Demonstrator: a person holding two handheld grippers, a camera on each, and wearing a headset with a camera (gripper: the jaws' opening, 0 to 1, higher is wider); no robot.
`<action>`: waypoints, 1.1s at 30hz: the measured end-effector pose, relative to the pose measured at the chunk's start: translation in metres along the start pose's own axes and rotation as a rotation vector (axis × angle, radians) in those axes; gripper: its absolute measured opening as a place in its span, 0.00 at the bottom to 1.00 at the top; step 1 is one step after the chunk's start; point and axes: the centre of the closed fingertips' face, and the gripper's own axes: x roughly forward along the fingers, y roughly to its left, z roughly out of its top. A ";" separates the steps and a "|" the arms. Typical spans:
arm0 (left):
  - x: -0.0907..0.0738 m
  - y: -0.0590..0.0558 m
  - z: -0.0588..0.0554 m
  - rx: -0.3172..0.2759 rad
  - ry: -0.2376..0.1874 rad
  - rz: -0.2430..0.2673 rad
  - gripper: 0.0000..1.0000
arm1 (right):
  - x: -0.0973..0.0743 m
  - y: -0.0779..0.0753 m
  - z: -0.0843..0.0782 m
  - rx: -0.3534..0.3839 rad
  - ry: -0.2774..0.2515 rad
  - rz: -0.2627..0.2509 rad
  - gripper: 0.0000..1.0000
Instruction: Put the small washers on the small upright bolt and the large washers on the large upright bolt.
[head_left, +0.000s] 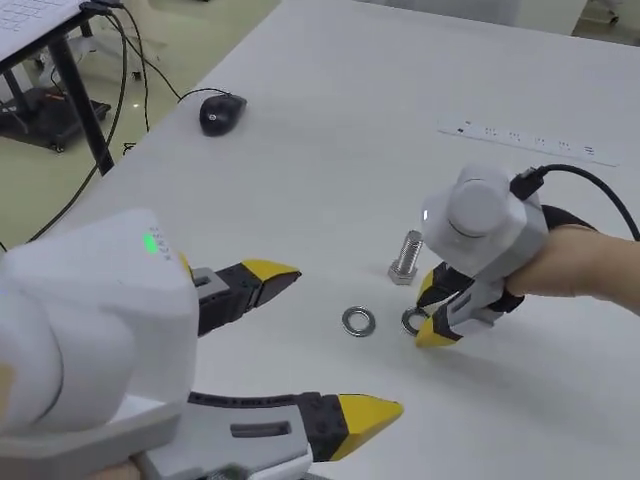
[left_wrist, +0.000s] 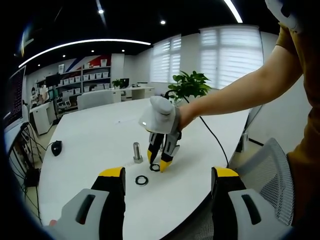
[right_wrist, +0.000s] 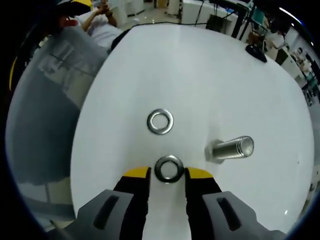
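Washer (right_wrist: 169, 158), shiny ring between barely parted jaws of right hand-held gripper (right_wrist: 168, 171); left hand-held gripper (left_wrist: 168, 173) spread wide.

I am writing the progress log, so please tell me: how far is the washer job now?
Done: nothing yet; the upright bolt carries no washer. In hand: the right gripper has its jaws on either side of one washer, which lies flat on the table. Remaining: that washer and the second washer beside it must go on the bolt. The left gripper hovers open.
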 end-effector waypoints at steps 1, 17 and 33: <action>0.000 0.000 0.000 -0.002 0.002 -0.002 0.69 | 0.000 0.001 0.000 0.000 -0.001 0.000 0.29; 0.002 -0.003 -0.001 -0.002 0.000 0.003 0.69 | -0.002 0.005 0.002 -0.014 0.020 0.003 0.24; 0.003 -0.007 0.000 0.000 -0.001 -0.003 0.69 | -0.017 0.004 -0.001 -0.015 0.027 0.002 0.22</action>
